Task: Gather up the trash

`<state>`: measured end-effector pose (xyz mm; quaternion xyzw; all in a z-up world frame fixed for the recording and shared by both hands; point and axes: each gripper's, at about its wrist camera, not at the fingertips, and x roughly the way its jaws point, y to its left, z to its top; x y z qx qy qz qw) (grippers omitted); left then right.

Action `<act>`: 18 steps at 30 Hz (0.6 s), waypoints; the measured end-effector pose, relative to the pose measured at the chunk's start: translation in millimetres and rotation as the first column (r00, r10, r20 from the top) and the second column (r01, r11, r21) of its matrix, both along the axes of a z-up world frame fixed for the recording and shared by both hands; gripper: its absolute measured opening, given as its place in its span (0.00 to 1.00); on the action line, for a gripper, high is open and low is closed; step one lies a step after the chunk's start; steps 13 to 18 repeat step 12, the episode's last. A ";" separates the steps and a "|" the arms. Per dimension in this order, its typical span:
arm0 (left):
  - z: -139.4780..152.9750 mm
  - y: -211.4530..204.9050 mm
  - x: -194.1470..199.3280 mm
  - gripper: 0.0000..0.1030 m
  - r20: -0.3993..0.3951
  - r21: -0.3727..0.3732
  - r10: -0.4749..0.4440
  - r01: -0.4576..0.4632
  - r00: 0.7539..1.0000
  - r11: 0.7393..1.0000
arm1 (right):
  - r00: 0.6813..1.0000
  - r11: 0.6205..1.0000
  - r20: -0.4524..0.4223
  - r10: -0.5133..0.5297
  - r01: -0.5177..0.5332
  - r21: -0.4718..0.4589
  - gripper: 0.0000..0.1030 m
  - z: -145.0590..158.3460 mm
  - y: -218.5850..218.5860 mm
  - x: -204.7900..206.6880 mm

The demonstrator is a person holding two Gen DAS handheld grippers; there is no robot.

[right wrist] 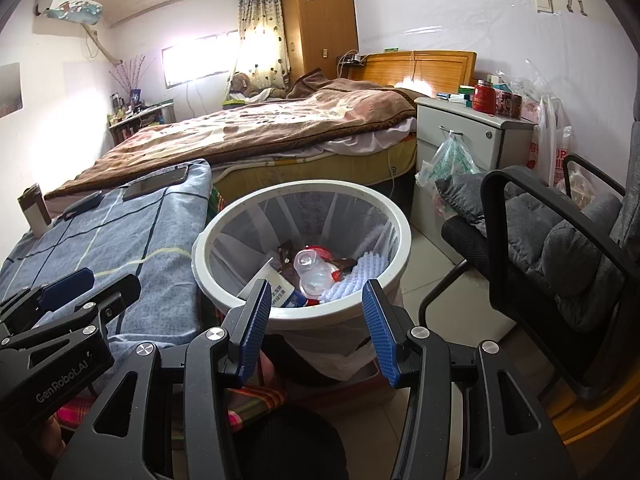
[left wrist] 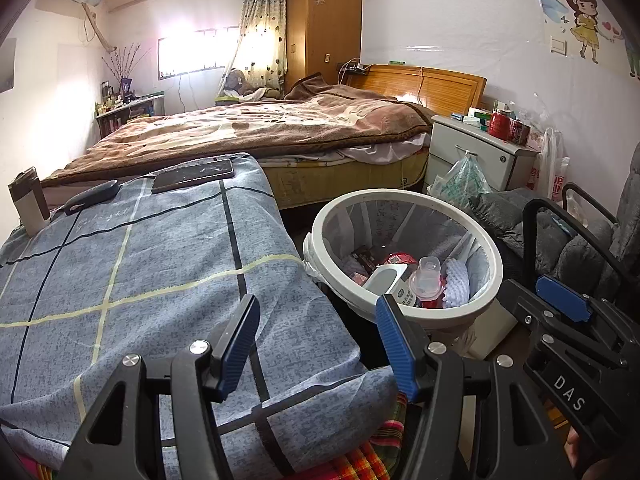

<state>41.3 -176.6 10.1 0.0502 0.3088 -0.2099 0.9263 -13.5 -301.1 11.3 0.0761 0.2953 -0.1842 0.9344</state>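
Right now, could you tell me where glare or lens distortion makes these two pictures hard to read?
Left wrist view: the window is blown out, washing the wall beside it, and the headboard shows a bright glare spot. Right wrist view: the same window is overexposed. Both views bend straight edges toward dark rounded corners; the trash bin stays sharp.

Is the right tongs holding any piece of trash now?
No, the right tongs stand open and empty above the bin, and the trash, such as the clear bottle, lies inside it.
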 end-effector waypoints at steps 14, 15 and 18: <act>0.4 -1.7 -1.2 0.61 0.000 0.002 0.001 -0.001 1.000 1.000 | 1.000 1.000 0.000 0.000 0.000 0.001 0.48 -0.8 0.1 -0.1; 0.4 -1.7 -1.2 0.61 0.000 0.002 0.001 -0.001 1.000 1.000 | 1.000 1.000 0.000 0.000 0.000 0.001 0.48 -0.8 0.1 -0.1; 0.4 -1.7 -1.2 0.61 0.000 0.002 0.001 -0.001 1.000 1.000 | 1.000 1.000 0.000 0.000 0.000 0.001 0.48 -0.8 0.1 -0.1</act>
